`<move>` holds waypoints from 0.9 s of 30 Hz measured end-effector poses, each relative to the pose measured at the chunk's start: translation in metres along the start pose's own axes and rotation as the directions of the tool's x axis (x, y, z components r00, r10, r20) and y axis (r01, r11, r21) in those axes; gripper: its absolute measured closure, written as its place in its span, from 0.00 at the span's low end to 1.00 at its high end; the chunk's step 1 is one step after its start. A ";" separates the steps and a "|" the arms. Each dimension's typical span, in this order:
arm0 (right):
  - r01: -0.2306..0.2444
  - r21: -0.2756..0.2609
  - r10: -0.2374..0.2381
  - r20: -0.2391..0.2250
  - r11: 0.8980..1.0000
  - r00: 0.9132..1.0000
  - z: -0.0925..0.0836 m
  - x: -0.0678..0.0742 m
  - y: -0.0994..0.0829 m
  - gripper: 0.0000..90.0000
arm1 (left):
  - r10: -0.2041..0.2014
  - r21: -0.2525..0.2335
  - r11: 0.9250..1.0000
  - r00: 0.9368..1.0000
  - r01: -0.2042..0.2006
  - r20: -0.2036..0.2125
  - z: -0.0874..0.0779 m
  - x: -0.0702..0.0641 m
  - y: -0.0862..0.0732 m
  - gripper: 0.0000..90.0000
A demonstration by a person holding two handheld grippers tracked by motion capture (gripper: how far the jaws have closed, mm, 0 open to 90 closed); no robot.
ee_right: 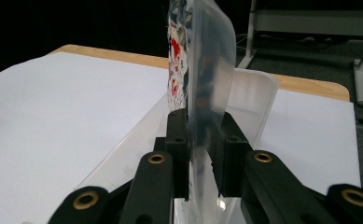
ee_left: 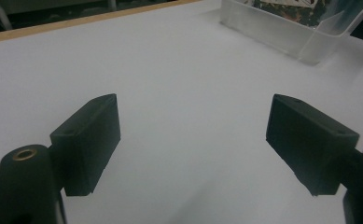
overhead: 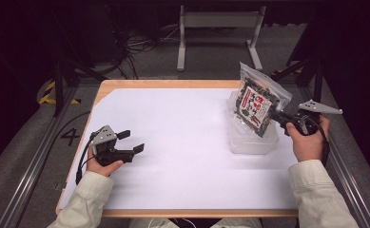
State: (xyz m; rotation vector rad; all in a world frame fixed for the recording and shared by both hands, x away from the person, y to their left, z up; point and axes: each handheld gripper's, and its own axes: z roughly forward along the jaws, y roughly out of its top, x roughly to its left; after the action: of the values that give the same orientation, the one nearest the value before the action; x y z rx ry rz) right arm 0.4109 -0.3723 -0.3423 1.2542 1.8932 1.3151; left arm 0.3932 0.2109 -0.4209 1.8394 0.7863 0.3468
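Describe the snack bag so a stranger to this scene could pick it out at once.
Look to the far right of the white table, where a clear plastic tub sits. Over it, the right gripper pinches a transparent bag of dark contents with a red-and-white label, the only printed, colourful item there.

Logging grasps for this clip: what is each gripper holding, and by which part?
The right gripper pinches the snack bag by its side edge, above the clear bin. The left gripper holds nothing.
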 end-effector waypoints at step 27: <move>-0.002 -0.025 0.001 -0.029 1.000 1.000 -0.005 -0.002 -0.008 0.78 | 0.007 0.005 1.000 1.000 -0.007 0.006 -0.002 -0.003 -0.001 0.20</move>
State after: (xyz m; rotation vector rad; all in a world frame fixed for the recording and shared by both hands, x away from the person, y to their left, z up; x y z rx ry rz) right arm 0.4049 -0.3773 -0.3478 1.2308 1.8898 1.3603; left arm 0.3899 0.2102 -0.4204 1.8479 0.7771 0.3440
